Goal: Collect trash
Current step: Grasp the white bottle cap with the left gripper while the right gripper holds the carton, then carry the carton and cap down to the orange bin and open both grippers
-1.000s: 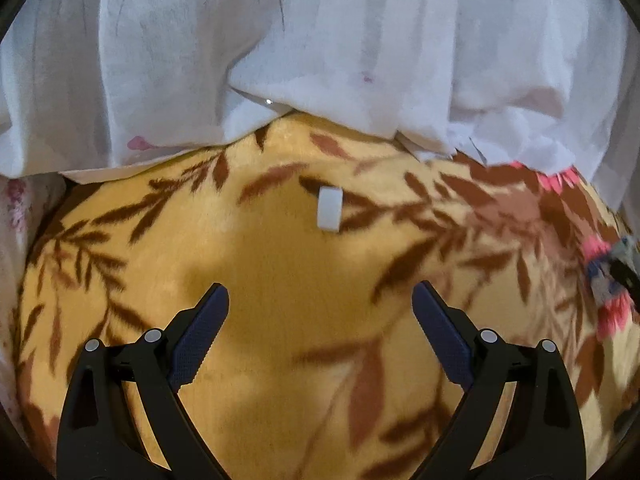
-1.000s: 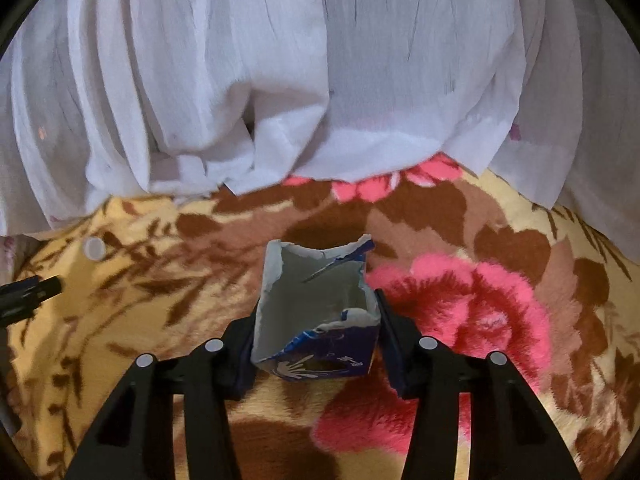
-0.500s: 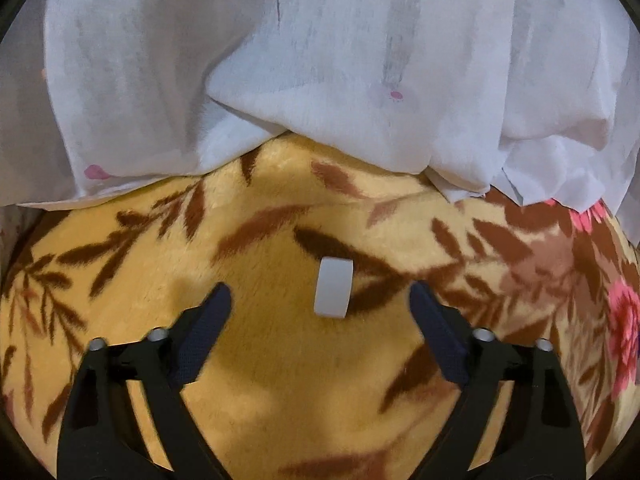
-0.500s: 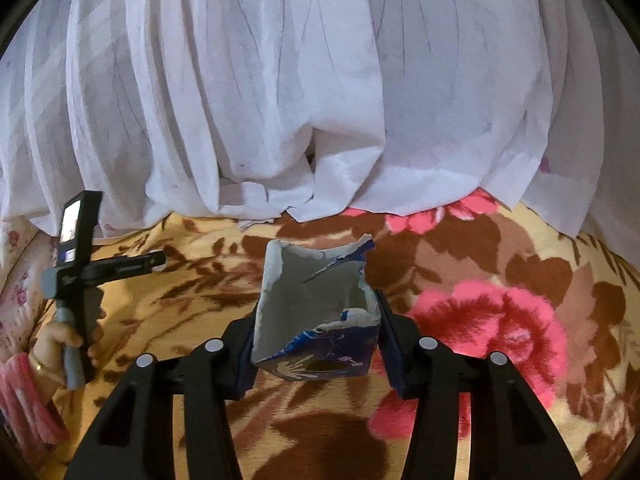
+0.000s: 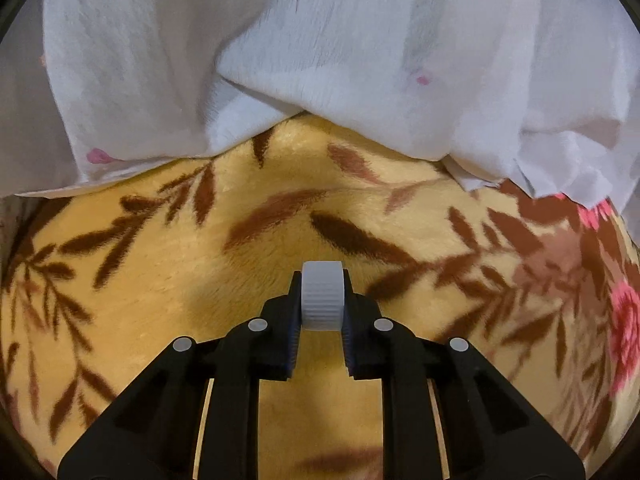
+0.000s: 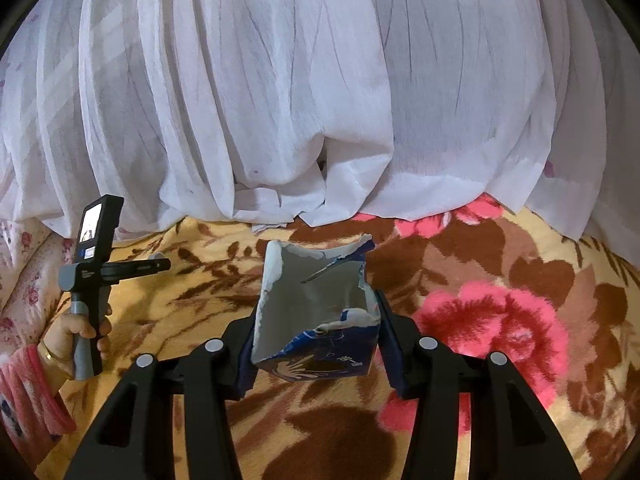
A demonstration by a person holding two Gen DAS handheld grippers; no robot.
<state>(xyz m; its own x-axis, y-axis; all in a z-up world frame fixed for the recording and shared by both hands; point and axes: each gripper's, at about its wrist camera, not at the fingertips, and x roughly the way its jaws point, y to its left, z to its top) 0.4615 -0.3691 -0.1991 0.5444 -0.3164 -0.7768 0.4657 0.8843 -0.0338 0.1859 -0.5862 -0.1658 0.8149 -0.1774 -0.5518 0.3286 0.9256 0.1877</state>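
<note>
- Left gripper [image 5: 322,312]: jaws closing on white cap [image 5: 322,300], pads at its flat faces, on the blanket [image 5: 160,280].
- Right gripper [image 6: 316,344]: half-wide, clamping torn carton [image 6: 316,320].
- Advice: seat cap firmly, lift straight, avoid snagging the pile.

You've got one white bottle cap [image 5: 322,300], one torn blue carton [image 6: 316,320], two grippers, one floral blanket [image 5: 160,280], one white curtain [image 6: 280,80].

Two wrist cameras looking forward and down over one bed

The left wrist view is sitting close above the floral blanket [image 5: 168,280], facing the white curtain [image 5: 360,60]; the right wrist view is looking from farther back at both, also taking in the left gripper [image 6: 160,266] and its hand [image 6: 80,330].
</note>
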